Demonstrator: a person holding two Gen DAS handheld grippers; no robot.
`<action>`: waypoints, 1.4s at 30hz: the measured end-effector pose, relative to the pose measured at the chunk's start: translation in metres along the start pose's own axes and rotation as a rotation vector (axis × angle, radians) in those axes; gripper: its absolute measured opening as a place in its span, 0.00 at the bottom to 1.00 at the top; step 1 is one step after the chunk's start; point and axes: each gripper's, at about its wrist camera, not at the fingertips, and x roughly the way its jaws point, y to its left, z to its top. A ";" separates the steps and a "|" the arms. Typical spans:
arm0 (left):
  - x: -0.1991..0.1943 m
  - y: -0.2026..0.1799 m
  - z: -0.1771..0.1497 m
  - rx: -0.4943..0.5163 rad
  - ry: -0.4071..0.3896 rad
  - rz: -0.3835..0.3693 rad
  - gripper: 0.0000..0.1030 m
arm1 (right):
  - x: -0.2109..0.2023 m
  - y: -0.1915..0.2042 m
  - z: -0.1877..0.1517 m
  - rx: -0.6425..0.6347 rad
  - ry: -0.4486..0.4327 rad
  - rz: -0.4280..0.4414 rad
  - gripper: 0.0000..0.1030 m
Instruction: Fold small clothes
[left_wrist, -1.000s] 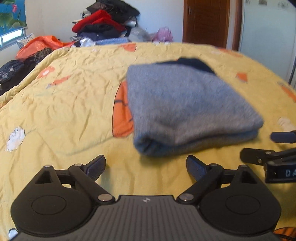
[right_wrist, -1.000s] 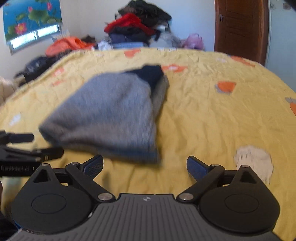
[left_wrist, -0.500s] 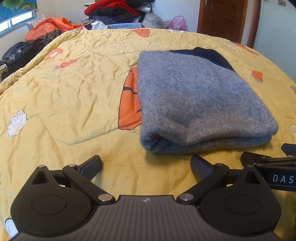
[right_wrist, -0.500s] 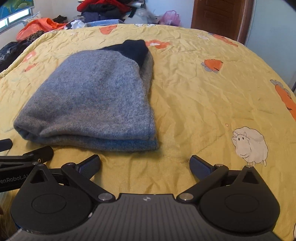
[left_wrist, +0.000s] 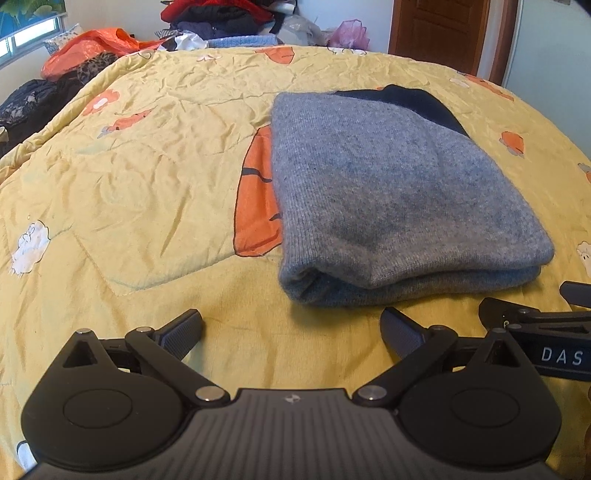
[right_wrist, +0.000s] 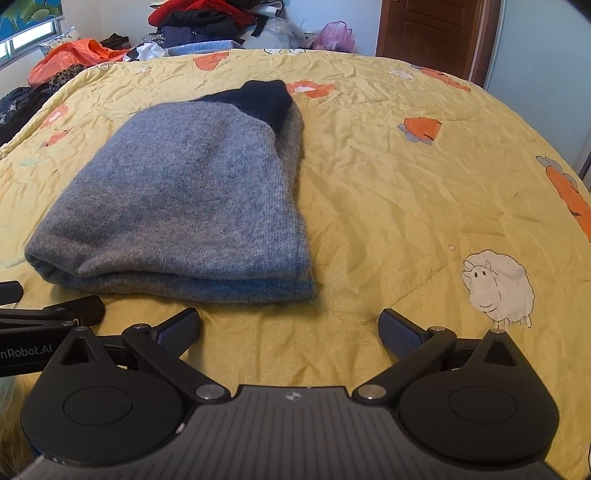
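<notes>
A folded grey knit sweater (left_wrist: 388, 192) with a dark navy part at its far end lies flat on the yellow quilt (left_wrist: 147, 177). It also shows in the right wrist view (right_wrist: 184, 199). My left gripper (left_wrist: 291, 330) is open and empty, just short of the sweater's near left corner. My right gripper (right_wrist: 290, 330) is open and empty, just short of the sweater's near right corner. Each gripper's fingers show at the edge of the other's view, the right one in the left wrist view (left_wrist: 532, 321) and the left one in the right wrist view (right_wrist: 55, 314).
A pile of clothes (left_wrist: 218, 18) and an orange bag (left_wrist: 88, 46) lie past the bed's far edge. A brown door (right_wrist: 428, 33) stands at the back right. Dark clothes (left_wrist: 33, 99) lie at the bed's left side.
Both grippers have tilted down and steadied in front of the sweater; the view was blurred a second ago. The sweater has not moved. Both stay open.
</notes>
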 end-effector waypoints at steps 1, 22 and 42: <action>-0.001 0.000 -0.001 0.002 -0.007 -0.001 1.00 | 0.000 0.000 0.001 0.000 0.006 0.000 1.00; 0.001 -0.001 0.004 -0.021 0.026 0.011 1.00 | 0.000 0.000 0.000 -0.008 0.014 0.004 1.00; 0.002 -0.001 0.005 -0.030 0.038 0.018 1.00 | -0.001 -0.001 0.000 -0.007 0.014 0.004 1.00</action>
